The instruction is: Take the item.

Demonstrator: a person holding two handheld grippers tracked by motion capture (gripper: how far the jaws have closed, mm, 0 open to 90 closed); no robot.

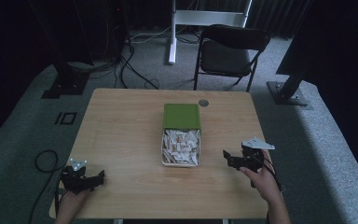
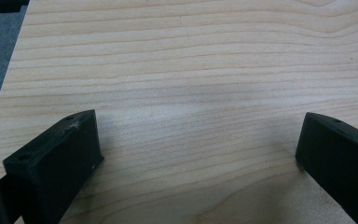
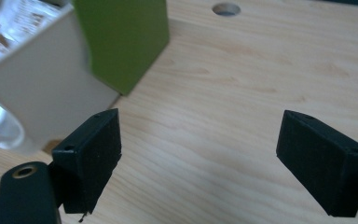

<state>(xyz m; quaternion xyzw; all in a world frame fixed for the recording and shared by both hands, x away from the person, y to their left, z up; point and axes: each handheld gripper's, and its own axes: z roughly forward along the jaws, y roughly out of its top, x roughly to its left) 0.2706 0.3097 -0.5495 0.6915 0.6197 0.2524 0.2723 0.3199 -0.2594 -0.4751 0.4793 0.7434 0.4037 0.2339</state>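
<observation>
A white box point(image 1: 181, 148) of paper packets point(image 1: 182, 144), its green lid point(image 1: 182, 115) slid back, sits just left of the right gripper point(image 1: 235, 160) fingers; both grippers' fingers, including the left gripper point(image 1: 93, 179), are spread apart over bare counter point(image 1: 121, 135).

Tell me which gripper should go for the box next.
Right, probably. The right gripper sits open close beside the box, whose wall shows by its jaws. The left gripper, also open, is farther off over bare table.
</observation>
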